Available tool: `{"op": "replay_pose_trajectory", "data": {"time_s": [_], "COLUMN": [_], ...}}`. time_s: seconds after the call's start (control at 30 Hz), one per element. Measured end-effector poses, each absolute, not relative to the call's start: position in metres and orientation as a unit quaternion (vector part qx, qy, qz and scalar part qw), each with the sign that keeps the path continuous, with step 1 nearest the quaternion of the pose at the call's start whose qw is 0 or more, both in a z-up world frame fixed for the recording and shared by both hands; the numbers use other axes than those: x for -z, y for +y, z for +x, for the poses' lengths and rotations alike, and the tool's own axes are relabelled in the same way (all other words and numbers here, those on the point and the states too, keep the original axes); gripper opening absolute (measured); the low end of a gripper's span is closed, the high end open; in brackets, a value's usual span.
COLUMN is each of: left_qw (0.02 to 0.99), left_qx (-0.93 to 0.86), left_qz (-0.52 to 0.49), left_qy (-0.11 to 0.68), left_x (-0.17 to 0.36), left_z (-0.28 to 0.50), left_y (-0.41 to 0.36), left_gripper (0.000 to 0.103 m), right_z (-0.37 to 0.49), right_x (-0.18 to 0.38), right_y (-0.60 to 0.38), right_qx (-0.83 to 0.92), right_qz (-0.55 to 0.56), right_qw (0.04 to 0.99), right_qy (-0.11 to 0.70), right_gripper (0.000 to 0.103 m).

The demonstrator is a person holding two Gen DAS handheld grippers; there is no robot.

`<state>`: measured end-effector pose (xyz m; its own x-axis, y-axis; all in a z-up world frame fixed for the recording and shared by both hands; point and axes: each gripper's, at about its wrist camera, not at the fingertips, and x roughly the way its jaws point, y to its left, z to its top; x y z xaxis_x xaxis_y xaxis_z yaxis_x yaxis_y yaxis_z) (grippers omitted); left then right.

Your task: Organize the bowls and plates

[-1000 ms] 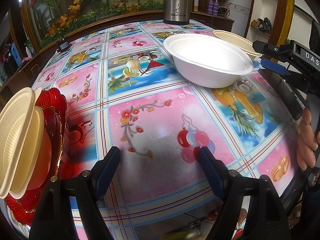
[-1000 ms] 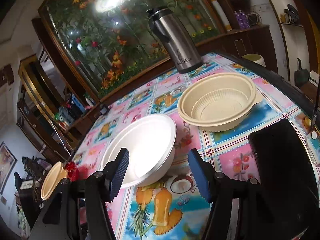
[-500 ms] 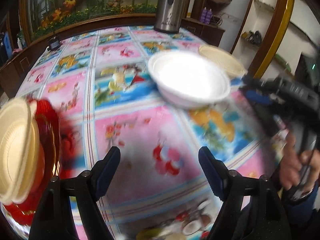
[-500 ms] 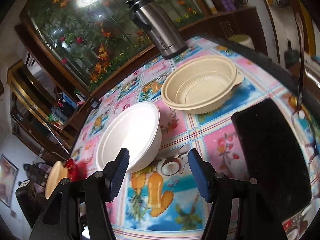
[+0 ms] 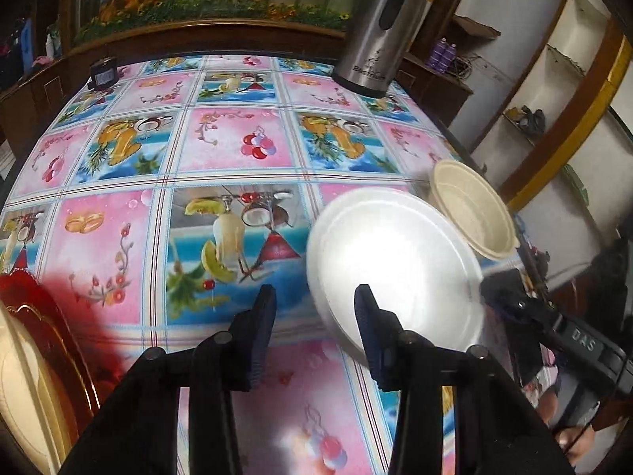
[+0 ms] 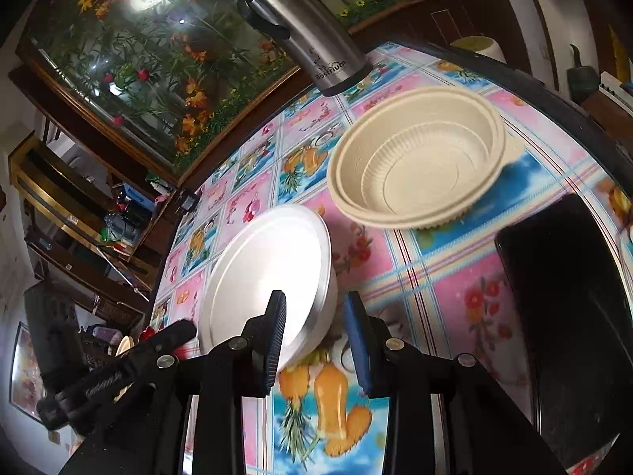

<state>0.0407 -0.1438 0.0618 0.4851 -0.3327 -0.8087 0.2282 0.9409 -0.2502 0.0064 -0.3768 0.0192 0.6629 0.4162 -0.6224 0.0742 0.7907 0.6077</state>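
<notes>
A white bowl (image 5: 395, 265) stands on the patterned tablecloth, with a beige ribbed bowl (image 5: 472, 211) just behind it. My left gripper (image 5: 312, 320) is open; its fingers straddle the white bowl's near left rim. My right gripper (image 6: 312, 336) is open; its fingers straddle the white bowl's (image 6: 273, 277) near right rim. The beige bowl (image 6: 419, 166) sits beyond, apart from it. A stack of beige plates on a red plate (image 5: 35, 356) shows at the left edge of the left wrist view.
A steel thermos (image 5: 379, 27) stands at the table's far edge, also in the right wrist view (image 6: 304, 27). A black flat object (image 6: 561, 297) lies at the right table edge. A small dark clock (image 5: 102, 75) sits far left.
Both grippers have moved in on the white bowl from either side and narrowed their openings. The left view swung right, so the stack of plates slid to the left edge.
</notes>
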Motion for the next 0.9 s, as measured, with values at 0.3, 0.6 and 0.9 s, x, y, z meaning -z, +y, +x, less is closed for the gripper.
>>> {"op": "replay_pose_trajectory", "data": {"time_s": [0.3, 0.6, 0.9], "left_qw": [0.862, 0.87, 0.87], "left_qx": [0.18, 0.187, 0.18], "left_qz": [-0.038, 0.007, -0.011], "left_qy": [0.472, 0.456, 0.459], "left_x": [-0.052, -0.059, -0.044], "left_z": [0.033, -0.046, -0.064], "left_y": [-0.157, -0.132, -0.111], "left_gripper": [0.012, 0.018, 0.035], "right_z": [0.008, -0.044, -0.054], "right_x": [-0.009, -0.026, -0.019], "right_y": [-0.37, -0.346, -0.32], "right_qx": [-0.112, -0.16, -0.171], "right_qz": [0.319, 0.296, 0.258], "right_qw": [0.845, 0.841, 0.837], "right_qy": [0.414, 0.425, 0.452], "right_gripper": [0.011, 0.012, 0.014]}}
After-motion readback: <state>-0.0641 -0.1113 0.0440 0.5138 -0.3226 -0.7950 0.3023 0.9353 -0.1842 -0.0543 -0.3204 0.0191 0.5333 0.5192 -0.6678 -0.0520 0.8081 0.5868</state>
